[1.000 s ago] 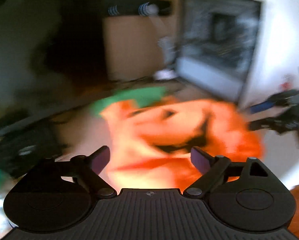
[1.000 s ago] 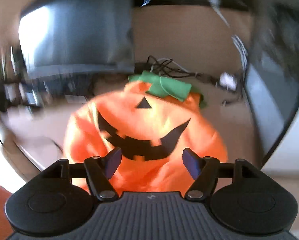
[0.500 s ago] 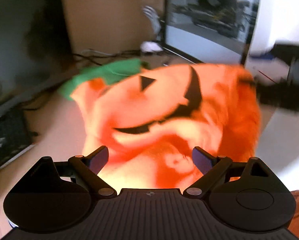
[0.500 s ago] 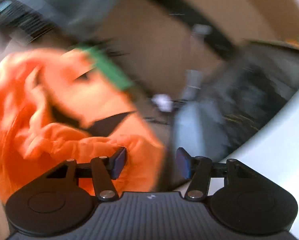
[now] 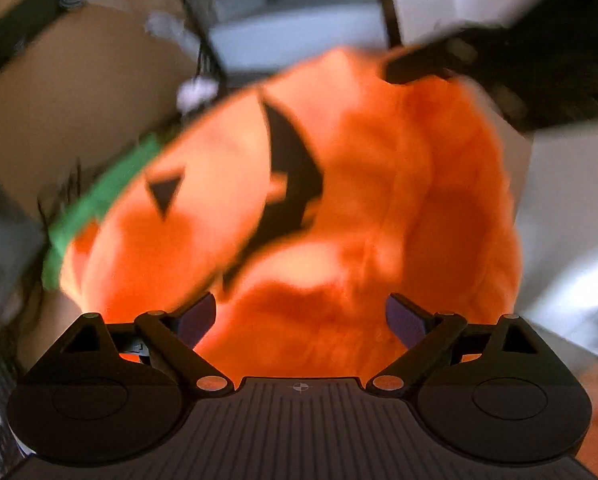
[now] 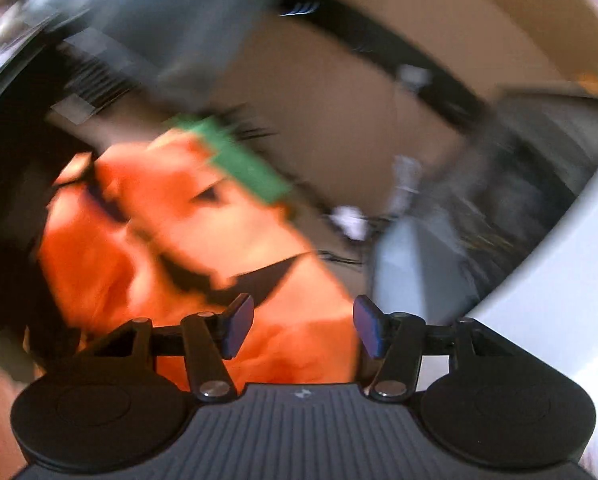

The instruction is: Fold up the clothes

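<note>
An orange pumpkin costume (image 5: 339, 208) with a black jack-o'-lantern face and a green collar (image 5: 99, 196) fills the left wrist view, crumpled on the table. My left gripper (image 5: 301, 318) is open, close over its near edge. In the right wrist view the costume (image 6: 171, 248) lies left of centre, its green collar (image 6: 243, 164) at the far side. My right gripper (image 6: 303, 328) is open over the costume's right edge; cloth lies between the fingers. Both views are motion-blurred.
A brown cardboard panel (image 6: 319, 120) stands behind the table. A computer case with a glass side (image 5: 291, 8) and cables (image 6: 351, 220) lie at the back. A white surface (image 6: 559, 300) is at the right. A dark object (image 5: 419, 64) reaches in near the costume's far edge.
Both grippers have swung and moved closer to the costume, which now fills more of the left view. The right view turned rightward, putting the costume to the left. Both grippers stayed open.
</note>
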